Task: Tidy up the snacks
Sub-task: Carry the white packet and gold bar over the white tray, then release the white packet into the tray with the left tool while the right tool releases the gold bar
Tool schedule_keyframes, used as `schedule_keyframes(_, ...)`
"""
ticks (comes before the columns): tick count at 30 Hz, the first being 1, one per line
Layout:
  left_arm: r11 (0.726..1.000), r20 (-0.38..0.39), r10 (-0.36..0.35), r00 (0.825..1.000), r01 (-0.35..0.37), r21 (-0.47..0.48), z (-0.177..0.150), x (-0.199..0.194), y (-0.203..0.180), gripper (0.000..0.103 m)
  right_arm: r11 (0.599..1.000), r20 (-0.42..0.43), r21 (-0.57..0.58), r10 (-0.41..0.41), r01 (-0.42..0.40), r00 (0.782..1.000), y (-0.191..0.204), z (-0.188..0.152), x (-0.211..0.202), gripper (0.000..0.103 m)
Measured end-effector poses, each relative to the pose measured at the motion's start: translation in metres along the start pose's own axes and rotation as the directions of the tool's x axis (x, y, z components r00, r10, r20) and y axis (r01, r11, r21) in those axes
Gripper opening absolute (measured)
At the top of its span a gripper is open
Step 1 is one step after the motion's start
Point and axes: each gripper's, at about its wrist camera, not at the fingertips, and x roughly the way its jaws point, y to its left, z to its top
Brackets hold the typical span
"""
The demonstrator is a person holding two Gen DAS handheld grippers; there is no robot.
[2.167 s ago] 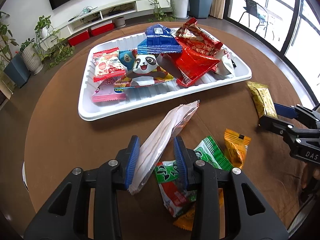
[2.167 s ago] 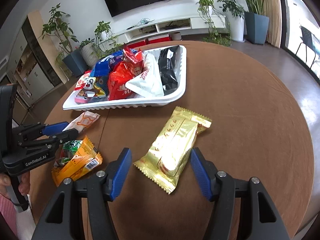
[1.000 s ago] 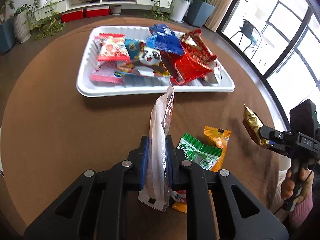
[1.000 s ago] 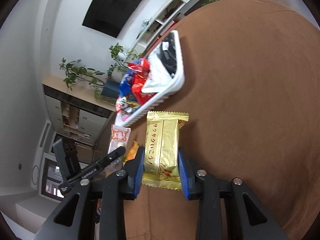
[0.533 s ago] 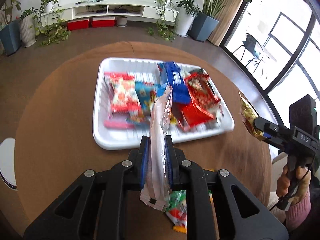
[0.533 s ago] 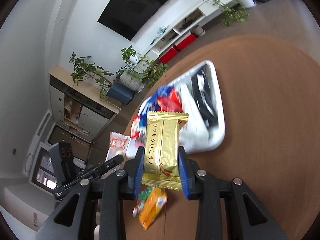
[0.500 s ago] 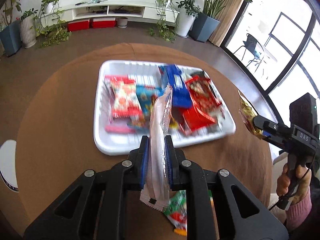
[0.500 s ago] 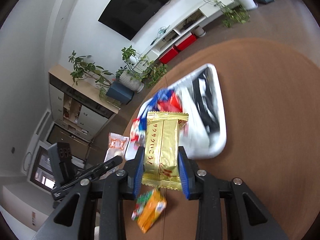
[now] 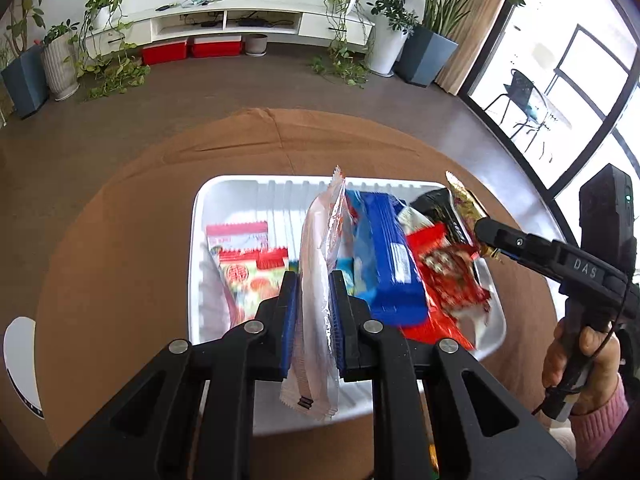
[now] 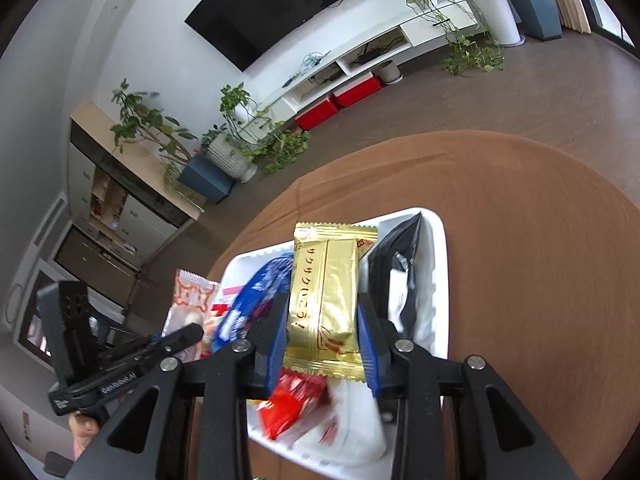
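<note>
My left gripper [image 9: 313,312] is shut on a pale pink-white snack packet [image 9: 320,280] and holds it on edge above the white tray [image 9: 240,192]. My right gripper [image 10: 323,332] is shut on a gold snack packet [image 10: 325,296] and holds it above the tray's [image 10: 438,264] right part. The tray holds several snacks: a blue packet [image 9: 384,248], red packets [image 9: 444,272], a red-and-white packet [image 9: 244,256] and a black packet [image 10: 394,272]. The right gripper also shows at the right of the left wrist view [image 9: 484,236], the left gripper at the left of the right wrist view [image 10: 188,336].
The tray sits on a round brown table [image 9: 120,216]. A white plate edge [image 9: 16,360] shows at the table's left. Beyond are a TV stand [image 9: 224,20], potted plants [image 9: 60,56] and windows.
Both grippers closed on their packets, lifted them off the table and carried them forward over the tray. The loose green and orange packets have dropped out of view.
</note>
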Motion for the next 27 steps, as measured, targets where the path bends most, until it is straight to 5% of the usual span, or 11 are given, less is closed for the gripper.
schedule_keyframes(5,0.998,0.01,0.061,0.998,-0.062,0.013,0.005,0.014,0.0,0.015,1.0,0.008,-0.001,-0.021,0.021,1.0,-0.006,-0.003,0.003,0.039)
schedule_keyframes(11,0.999,0.019,0.047,0.999,-0.047,0.004,0.005,0.018,0.002,0.015,1.0,0.037,-0.005,-0.021,0.021,0.999,-0.008,-0.009,-0.011,0.045)
schedule_keyframes(27,0.999,0.105,0.05,0.993,-0.052,0.015,-0.001,-0.04,-0.016,0.015,0.998,0.126,-0.07,0.0,0.009,0.992,0.024,-0.04,-0.072,0.052)
